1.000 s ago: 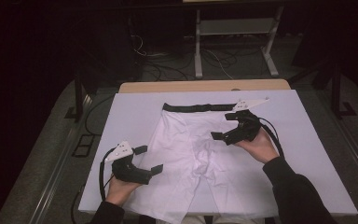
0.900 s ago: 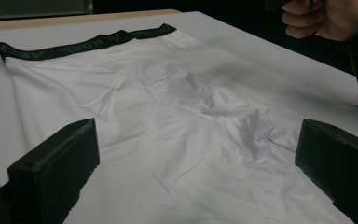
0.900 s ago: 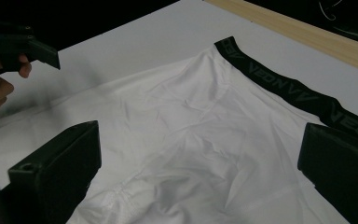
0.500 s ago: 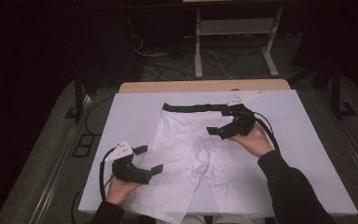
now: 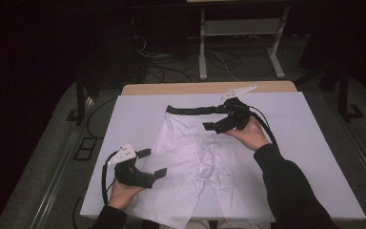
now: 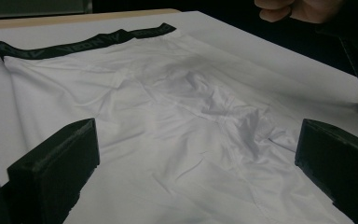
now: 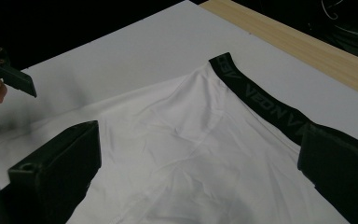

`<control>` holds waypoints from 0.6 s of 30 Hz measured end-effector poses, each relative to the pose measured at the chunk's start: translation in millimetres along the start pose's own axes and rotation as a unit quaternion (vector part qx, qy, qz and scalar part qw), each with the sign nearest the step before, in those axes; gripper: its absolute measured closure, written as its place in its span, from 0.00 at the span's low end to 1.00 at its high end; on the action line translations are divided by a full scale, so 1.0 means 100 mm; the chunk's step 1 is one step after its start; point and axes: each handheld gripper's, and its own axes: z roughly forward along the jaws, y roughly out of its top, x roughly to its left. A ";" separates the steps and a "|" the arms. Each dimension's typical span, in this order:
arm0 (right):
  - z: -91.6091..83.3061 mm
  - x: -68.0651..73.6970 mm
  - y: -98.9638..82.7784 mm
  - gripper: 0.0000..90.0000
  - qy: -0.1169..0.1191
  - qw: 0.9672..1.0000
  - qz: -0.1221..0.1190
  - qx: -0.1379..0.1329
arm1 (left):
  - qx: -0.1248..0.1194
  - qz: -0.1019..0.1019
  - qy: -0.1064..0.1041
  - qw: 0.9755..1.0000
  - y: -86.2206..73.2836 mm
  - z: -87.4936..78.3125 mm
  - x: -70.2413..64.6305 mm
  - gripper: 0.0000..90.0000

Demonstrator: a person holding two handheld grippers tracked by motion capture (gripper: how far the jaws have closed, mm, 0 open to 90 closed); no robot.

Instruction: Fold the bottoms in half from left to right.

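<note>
White shorts (image 5: 205, 162) with a black waistband (image 5: 193, 110) lie flat on the white table cover, waistband at the far side and legs toward me. My left gripper (image 5: 152, 162) hovers open by the shorts' left leg hem; its view looks across the wrinkled fabric (image 6: 168, 116) to the waistband (image 6: 84, 42). My right gripper (image 5: 217, 118) stands open just above the right end of the waistband. Its view has the lettered band (image 7: 261, 102) and white cloth (image 7: 191, 154) between its wide jaws. Nothing is held by either one.
The white cover (image 5: 314, 143) leaves a strip of wooden tabletop (image 5: 209, 88) bare at the back. A metal-legged stand (image 5: 240, 28) and cables are on the dark floor behind. The shorts' legs reach the front edge.
My right gripper has moved away from me and a little left, from the shorts' right hip to the waistband. The left gripper has stayed in place.
</note>
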 end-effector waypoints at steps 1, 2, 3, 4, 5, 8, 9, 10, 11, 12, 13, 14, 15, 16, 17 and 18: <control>0.00 0.00 0.00 0.00 0.000 1.000 0.000 0.000 | 0.000 0.000 0.000 1.000 0.00 0.00 0.00 0.00; 0.02 0.00 0.02 0.00 0.001 1.000 0.000 0.002 | 0.000 0.000 0.000 1.000 0.00 0.00 0.00 0.00; 0.05 0.00 0.04 0.00 0.000 1.000 -0.002 0.002 | -0.001 -0.001 0.000 1.000 0.00 0.00 0.00 0.00; 0.08 0.00 0.07 0.00 0.001 1.000 -0.001 0.003 | -0.001 -0.001 0.000 1.000 0.00 0.00 0.00 0.00; 0.08 0.00 0.07 0.00 0.001 1.000 -0.001 0.003 | -0.001 -0.001 0.000 1.000 0.00 0.00 0.00 0.00; 0.17 0.02 0.14 0.00 0.003 1.000 -0.007 0.010 | -0.001 -0.001 0.000 1.000 0.00 0.00 0.00 0.00; 0.17 0.02 0.14 0.00 0.003 1.000 -0.007 0.010 | -0.001 -0.001 0.000 1.000 0.00 0.00 0.00 0.00; 0.21 0.02 0.18 0.00 0.004 1.000 -0.011 0.010 | -0.002 -0.002 -0.001 1.000 0.00 0.00 0.00 0.00; 0.21 0.02 0.18 0.00 0.004 1.000 -0.011 0.010 | -0.002 -0.002 -0.001 1.000 0.00 0.00 0.00 0.00; 0.25 0.03 0.22 0.00 0.007 1.000 -0.011 0.011 | -0.002 -0.002 -0.001 1.000 0.00 0.00 0.00 0.00; 0.25 0.03 0.22 0.00 0.007 1.000 -0.011 0.011 | -0.002 -0.002 -0.001 1.000 0.00 0.00 0.00 0.00; 0.29 0.03 0.25 0.00 0.007 1.000 -0.014 0.012 | -0.002 -0.001 -0.001 1.000 0.00 0.00 0.00 0.00; 0.29 0.03 0.25 0.00 0.007 1.000 -0.014 0.012 | -0.002 -0.001 -0.001 1.000 0.00 0.00 0.00 0.00; 0.32 0.03 0.28 0.00 0.009 1.000 -0.012 0.012 | -0.002 -0.002 -0.002 1.000 0.00 0.00 0.00 0.00; 0.32 0.03 0.28 0.00 0.009 1.000 -0.012 0.012 | -0.002 -0.002 -0.002 1.000 0.00 0.00 0.00 0.00; 0.36 0.04 0.31 0.00 0.009 1.000 -0.013 0.014 | -0.003 -0.003 -0.002 1.000 0.00 0.00 0.00 0.00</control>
